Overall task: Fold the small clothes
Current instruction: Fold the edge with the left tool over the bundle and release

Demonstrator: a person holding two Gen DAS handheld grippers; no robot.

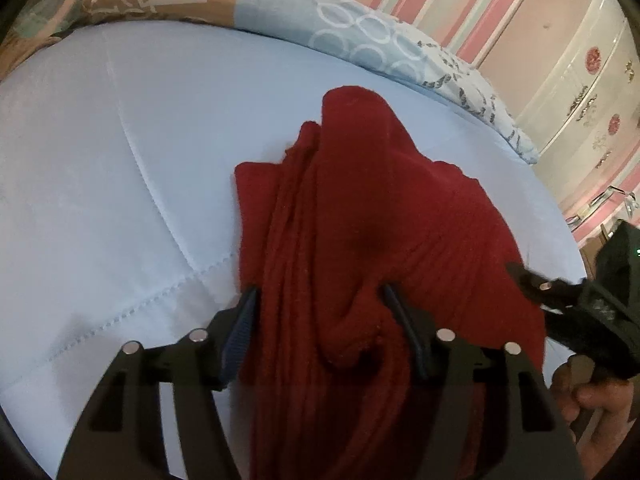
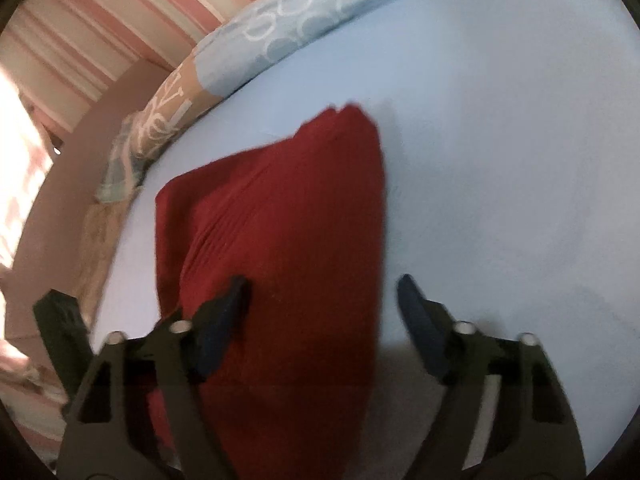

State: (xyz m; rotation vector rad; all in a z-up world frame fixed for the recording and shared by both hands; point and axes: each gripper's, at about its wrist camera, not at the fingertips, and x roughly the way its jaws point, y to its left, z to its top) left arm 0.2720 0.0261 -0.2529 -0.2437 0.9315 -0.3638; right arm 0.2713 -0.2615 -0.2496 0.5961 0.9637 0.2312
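Fingers [image 1: 248, 312] of the left gripper [image 1: 320, 312] stand half spread in the left wrist view, with a bunched ridge of the red garment [image 1: 360, 208] between them; the left pad sits at the cloth's left edge and the right pad is sunk into a fold, but I cannot tell whether they press on it. This knit piece lies on the bed [image 1: 100, 160], rumpled, with long ribbed pleats running from near to far and a loose hump at the far end. At the right edge the right gripper [image 1: 532, 288] reaches onto the garment's right side, a hand [image 1: 600, 400] behind it. Beyond the pale blue quilted cover lie a patterned pillow [image 1: 360, 40] and a striped wall [image 1: 460, 0].

From the right wrist view, the right gripper's own fingers [image 2: 228, 304] are spread: the left one rests over the red cloth, the right one hangs above bare sheet, so they straddle the garment's right edge without pinching it. Here the cloth looks flatter, a ribbed slab tapering to a far corner. The picture is blurred.

The step looks like taking hold of the near edge at two points. Next, I judge, both grippers must pinch a single layer each, then lift and carry it toward the far end; soft knit sags, so the grips should be matched.
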